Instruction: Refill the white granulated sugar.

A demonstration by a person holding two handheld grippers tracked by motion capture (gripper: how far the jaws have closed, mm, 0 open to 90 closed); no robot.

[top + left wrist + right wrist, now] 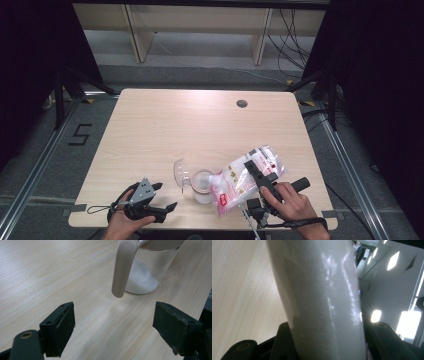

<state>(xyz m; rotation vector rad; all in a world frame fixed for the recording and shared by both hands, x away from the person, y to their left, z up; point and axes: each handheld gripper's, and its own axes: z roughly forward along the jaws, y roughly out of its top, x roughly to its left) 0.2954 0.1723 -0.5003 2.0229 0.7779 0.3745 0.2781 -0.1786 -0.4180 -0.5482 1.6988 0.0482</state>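
A clear jar (pixel 203 186) with white granules at its bottom stands near the table's front edge, its clear lid (pixel 181 172) flipped open to the left. In the left gripper view the jar (pixel 147 272) has a beige handle (pixel 123 267) hanging toward me. A plastic bag of white granules (pixel 240 182) with red print lies tilted, its lower end over the jar's mouth. My right gripper (pixel 255 175) is shut on the bag (pixel 322 302), which bulges between the jaws of this gripper (pixel 324 340). My left gripper (pixel 167 196) rests to the left of the jar, open; nothing lies between the jaws of this gripper (pixel 115 327).
The wooden table (pixel 165 125) has a round cable hole (pixel 242 103) at the back right. Wooden shelving legs (pixel 142 40) and loose cables (pixel 295 35) stand on the floor beyond it. Black curtains flank both sides.
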